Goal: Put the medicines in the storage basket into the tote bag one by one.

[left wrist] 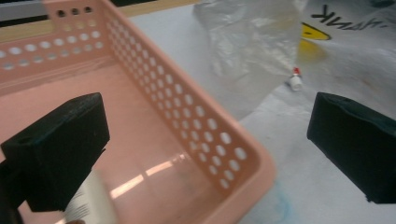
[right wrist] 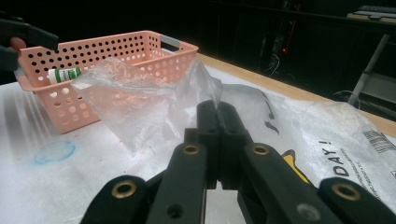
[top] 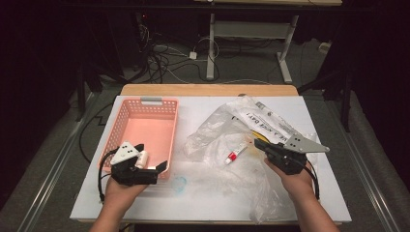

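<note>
Here my left claw (top: 151, 159) hangs wide over the basket (top: 159, 104), a white bottle (top: 143, 158) beside one jaw. My right claw (right wrist: 218, 116) is pressed shut, pinching the plastic bag (right wrist: 336, 135); beyond its tips the print reads "DAY!".

White bottle (top: 143, 158) over pink basket (top: 126, 112)

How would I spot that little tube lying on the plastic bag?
Find the pink basket at the table's left, then look right to the crumpled clear plastic bag. The small tube lies on it, near the right gripper; its red end stands out against the pale plastic.
</note>
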Motion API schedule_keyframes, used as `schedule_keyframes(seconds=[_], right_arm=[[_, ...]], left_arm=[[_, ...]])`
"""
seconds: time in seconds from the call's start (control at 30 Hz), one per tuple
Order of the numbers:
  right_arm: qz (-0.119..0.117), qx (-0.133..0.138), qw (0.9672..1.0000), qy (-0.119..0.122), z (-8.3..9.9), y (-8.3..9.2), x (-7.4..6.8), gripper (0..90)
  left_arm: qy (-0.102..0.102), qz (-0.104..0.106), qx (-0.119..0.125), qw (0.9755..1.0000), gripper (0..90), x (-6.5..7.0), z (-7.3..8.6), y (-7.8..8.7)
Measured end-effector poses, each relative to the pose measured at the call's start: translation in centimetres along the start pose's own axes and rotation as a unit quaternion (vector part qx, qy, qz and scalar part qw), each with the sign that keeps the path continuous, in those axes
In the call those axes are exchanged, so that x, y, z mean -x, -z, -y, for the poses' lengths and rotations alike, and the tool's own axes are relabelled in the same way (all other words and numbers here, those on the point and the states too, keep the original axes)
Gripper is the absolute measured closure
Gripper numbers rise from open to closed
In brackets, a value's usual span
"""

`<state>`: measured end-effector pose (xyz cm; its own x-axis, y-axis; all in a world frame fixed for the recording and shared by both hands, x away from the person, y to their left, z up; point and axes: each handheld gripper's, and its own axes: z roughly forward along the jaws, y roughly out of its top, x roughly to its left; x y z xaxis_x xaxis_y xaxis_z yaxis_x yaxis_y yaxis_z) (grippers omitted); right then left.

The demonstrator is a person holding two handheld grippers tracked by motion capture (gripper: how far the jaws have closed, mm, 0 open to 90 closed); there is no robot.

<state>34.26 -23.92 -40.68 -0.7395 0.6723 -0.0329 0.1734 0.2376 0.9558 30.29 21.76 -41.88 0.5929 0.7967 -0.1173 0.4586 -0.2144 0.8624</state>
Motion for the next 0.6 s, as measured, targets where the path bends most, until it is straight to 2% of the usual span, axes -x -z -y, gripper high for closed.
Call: schedule_keyframes(seconds=[0.3,0.43,0.57,0.6], right_arm=[[-0.002,-0.001,1.0,-0.003,0.0,-0.1,-0.1,90.0],[-0.002,-0.001,1.0,-0.004,0.1,-0.1,-0.1,90.0],[-0.002,-0.001,1.0,-0.005,0.1,-0.1,-0.1,90.0],[-0.002,0.001,1.0,-0.006,0.1,0.0,0.0,90.0]], left_arm=[[0.023,-0.052,-0.01,0.9983,0.0,-3.2,0.6,1.7],[0.033,-0.064,-0.022,0.9972,0.0,-4.4,1.0,2.0],[0.035,-0.075,-0.03,0.9961,0.0,-5.0,1.2,2.2],[0.035,-0.083,-0.032,0.9954,0.0,-5.3,1.3,2.4]])
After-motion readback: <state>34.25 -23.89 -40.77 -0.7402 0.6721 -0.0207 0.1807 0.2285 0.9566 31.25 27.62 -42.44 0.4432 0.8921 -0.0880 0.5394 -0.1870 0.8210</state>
